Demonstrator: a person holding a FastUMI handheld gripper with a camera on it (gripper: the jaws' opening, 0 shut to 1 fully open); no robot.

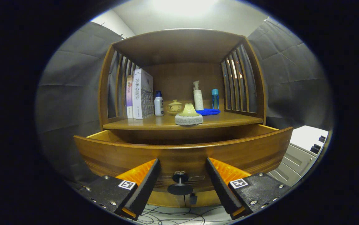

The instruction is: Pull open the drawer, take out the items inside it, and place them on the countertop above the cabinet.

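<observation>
Two fingers spread, tool (181,182) level, flanking drawer knob (179,184).

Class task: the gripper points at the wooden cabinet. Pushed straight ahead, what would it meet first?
Probably the dark round knob on the pulled-out wooden drawer front: it sits between the open gripper fingers. Depth is uncertain, so the fingers might touch the front first.

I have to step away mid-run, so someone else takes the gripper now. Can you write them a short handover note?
Gripper: open, fingers either side of the drawer knob, not pressing on it.
Drawer: pulled out; its inside is hidden behind the front panel, so the contents can't be told.
Countertop: holds books, bottles, a small pot, a blue tray and a sponge scrubber near the front edge.
Done: drawer opened.
Left: reach in, lift out whatever is inside, set it on the countertop.
</observation>
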